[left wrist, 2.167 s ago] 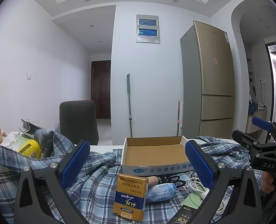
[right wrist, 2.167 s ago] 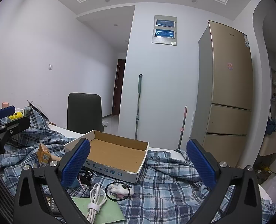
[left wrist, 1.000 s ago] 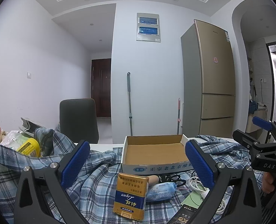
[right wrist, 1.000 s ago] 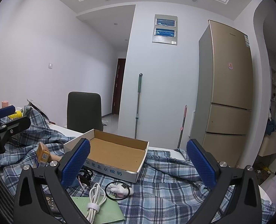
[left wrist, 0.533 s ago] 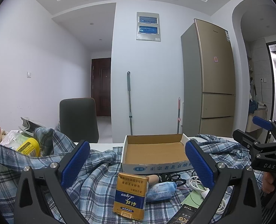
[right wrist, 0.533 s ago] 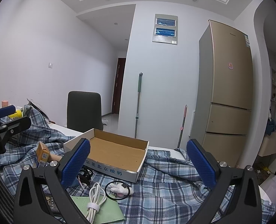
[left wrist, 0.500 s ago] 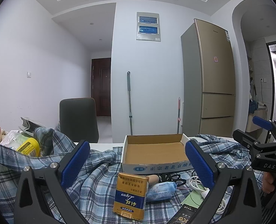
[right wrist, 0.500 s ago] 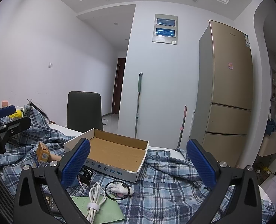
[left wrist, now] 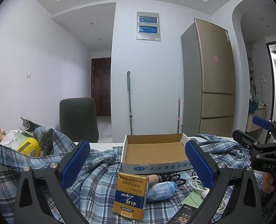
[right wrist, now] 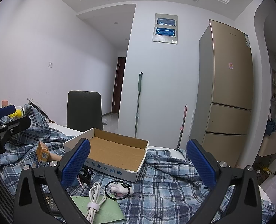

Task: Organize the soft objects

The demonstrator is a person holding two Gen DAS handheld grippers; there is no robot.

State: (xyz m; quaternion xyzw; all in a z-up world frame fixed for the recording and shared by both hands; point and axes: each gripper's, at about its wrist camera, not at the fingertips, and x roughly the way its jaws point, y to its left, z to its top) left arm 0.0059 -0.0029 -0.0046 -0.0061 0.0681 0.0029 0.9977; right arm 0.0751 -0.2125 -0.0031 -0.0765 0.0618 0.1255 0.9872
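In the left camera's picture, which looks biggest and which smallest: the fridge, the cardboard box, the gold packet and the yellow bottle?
1. Fridge, by far.
2. Cardboard box.
3. Gold packet; it lies nearest the camera, so it is probably flattered.
4. Yellow bottle, partly hidden by the plaid cloth.

A blue-and-white plaid shirt (left wrist: 98,173) lies rumpled and spread across the counter, bunched into folds at the left. An open, shallow cardboard box (left wrist: 154,154) sits upright on it, its brown inside bare. Just in front of the box lies a soft blue tissue pack (left wrist: 162,190), flat on the cloth, partly behind a gold carton (left wrist: 131,196).
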